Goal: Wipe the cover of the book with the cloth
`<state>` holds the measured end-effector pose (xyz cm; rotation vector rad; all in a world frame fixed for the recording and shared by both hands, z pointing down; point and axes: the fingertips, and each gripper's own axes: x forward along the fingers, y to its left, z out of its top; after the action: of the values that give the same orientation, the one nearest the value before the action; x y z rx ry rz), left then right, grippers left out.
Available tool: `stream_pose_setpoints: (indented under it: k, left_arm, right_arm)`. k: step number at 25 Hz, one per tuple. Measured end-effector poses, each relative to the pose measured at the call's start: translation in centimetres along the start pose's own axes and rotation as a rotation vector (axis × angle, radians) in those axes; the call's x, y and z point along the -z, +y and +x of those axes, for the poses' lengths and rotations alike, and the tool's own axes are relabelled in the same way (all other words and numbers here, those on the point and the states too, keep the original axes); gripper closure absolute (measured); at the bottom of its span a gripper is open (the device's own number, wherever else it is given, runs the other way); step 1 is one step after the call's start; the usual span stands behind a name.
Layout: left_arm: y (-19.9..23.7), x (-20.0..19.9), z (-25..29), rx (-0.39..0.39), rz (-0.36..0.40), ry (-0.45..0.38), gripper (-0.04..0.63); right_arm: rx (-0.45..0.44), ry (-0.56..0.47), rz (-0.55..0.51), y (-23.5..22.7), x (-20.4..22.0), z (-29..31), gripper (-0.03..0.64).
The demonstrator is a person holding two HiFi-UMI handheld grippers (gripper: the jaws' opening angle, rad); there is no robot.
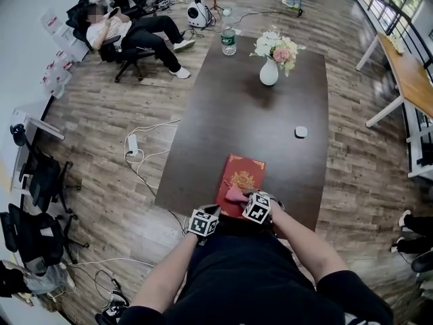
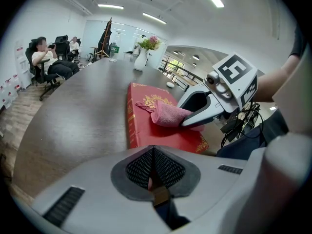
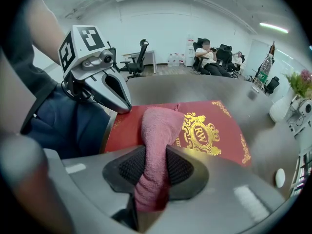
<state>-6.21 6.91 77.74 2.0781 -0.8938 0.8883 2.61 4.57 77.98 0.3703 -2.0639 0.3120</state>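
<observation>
**Jaws: right gripper (image 1: 249,203) pinches cloth (image 1: 236,195), left gripper (image 1: 211,217) closed, empty**

Head view: red book (image 1: 243,173) lies flat, cover up, at the near edge of the surface (image 1: 243,107). Its long axis runs away from the person, tilted slightly right.

Left gripper view: jaws together, nothing between them. The book's spine faces left.

Right gripper view: cloth pinched mid-fold, free end draped on the cover. Cloth looks soft, limp and light. Book probably stiff and may slide, so pin a near corner.

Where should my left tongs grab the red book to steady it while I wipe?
Probably the spine edge near the closest corner, coming in from the left. The book lies flat, its spine faces the left tongs, and the right tongs with the pink cloth occupy the cover's middle.
</observation>
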Motion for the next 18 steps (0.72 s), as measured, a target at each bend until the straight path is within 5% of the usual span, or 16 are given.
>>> stream_pose_setpoints:
  k: [18]
  left_arm:
    - [0.3, 0.4, -0.1, 0.028, 0.077, 0.078, 0.601]
  right_arm:
    - [0.037, -0.008, 0.074, 0.0, 1.9, -1.3, 0.497]
